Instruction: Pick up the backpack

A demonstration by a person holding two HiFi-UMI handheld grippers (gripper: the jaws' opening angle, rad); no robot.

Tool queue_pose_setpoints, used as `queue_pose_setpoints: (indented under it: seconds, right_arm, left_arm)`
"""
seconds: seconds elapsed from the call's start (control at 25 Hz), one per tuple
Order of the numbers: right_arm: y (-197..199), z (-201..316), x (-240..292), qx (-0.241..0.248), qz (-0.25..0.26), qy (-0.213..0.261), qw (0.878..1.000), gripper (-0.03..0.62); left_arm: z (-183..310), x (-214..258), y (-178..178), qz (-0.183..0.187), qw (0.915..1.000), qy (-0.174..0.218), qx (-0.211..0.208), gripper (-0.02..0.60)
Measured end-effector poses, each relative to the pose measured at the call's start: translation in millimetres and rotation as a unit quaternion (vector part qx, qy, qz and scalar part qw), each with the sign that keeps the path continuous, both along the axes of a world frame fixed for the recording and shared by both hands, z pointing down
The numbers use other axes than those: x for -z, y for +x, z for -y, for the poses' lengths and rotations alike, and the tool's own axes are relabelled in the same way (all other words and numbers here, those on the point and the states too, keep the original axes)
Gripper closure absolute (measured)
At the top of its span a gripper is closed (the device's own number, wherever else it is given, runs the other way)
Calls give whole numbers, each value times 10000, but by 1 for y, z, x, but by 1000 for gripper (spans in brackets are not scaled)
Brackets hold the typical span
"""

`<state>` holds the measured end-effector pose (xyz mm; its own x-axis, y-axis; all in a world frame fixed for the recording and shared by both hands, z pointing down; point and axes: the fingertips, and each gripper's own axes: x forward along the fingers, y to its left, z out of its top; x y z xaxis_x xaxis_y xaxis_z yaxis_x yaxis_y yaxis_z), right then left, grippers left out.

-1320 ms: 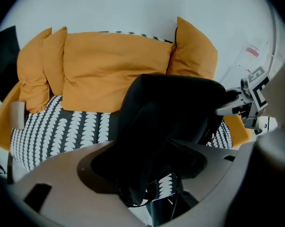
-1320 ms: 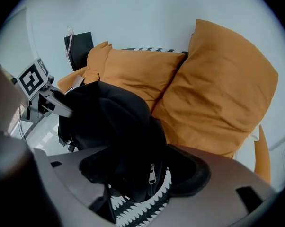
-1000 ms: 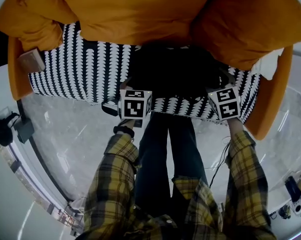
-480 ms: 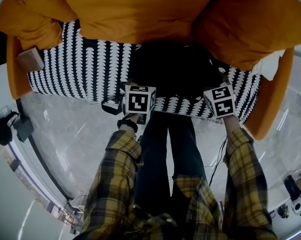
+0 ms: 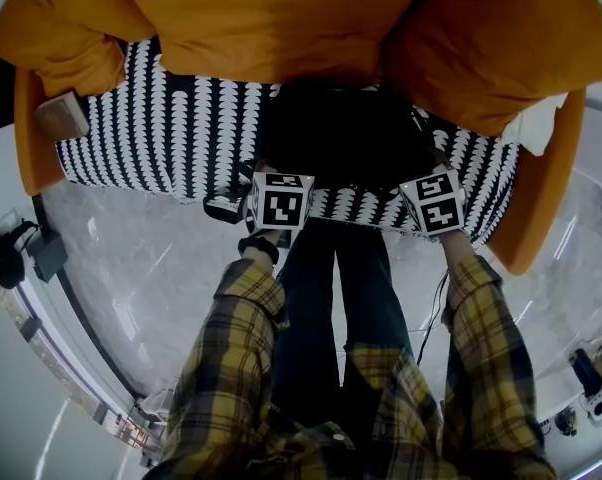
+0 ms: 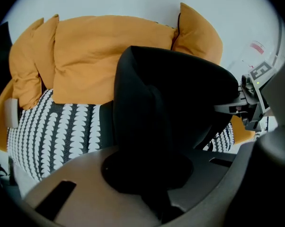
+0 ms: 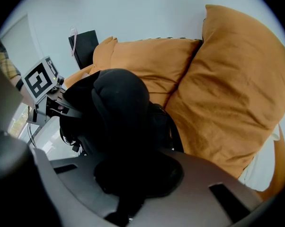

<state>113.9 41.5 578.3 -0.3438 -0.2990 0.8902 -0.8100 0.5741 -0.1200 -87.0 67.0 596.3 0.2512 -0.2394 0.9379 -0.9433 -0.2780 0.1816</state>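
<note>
A person in yellow plaid sleeves (image 5: 231, 338) stands over a black backpack (image 5: 346, 133) that sits on a sofa seat (image 5: 161, 128) covered in a black-and-white scallop print, a claw at each of the bag's near corners. The left claw (image 6: 149, 178) points steeply down at the backpack's near left corner. Its jaws are closing, with a fold of the bag's black fabric bunched between them and almost no gap left. The right claw (image 7: 133, 178), at the backpack's near right corner, is pressed nearly all the way together and pinches a rounded hump of the same black fabric. The claws' marker cubes (image 5: 281, 200) face up in the head view, just in front of the backpack at the seat's front edge. They sit well apart, with the person's dark trousers (image 5: 336, 288) below the gap. Behind the backpack, large orange cushions (image 5: 261, 18) lean along the sofa back, and another cushion (image 5: 501, 48) rises just beside the backpack on its right. Dark straps (image 7: 173, 126) hang at the backpack's right side, against that cushion. Far to the backpack's left, a small tan block (image 5: 63, 118) rests near the sofa's orange arm. In front of the backpack, beyond the seat edge, a pale glossy floor (image 5: 151, 268) shows
</note>
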Motion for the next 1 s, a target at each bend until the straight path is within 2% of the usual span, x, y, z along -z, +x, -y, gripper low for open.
queue_pose_setpoints:
  seconds: [0.4,0.6,0.8,1.0]
  right_arm:
    - [-8,9,38,0,128,348,9993,565]
    - [-8,15,52,-48,133,533,9985,566]
    - [-11,14,71,-46,135,639,9979,566]
    - [-11,19,96,-244,216,705,9970,566]
  left_arm:
    - [10,34,-7,-112,9998,154,-55,548]
    - [18,47,-10,-145,9994,253,159,548]
    - [21,67,-13,-154,9990,364,186,548]
    - [27,94,-14,-118,9985,462,257,548]
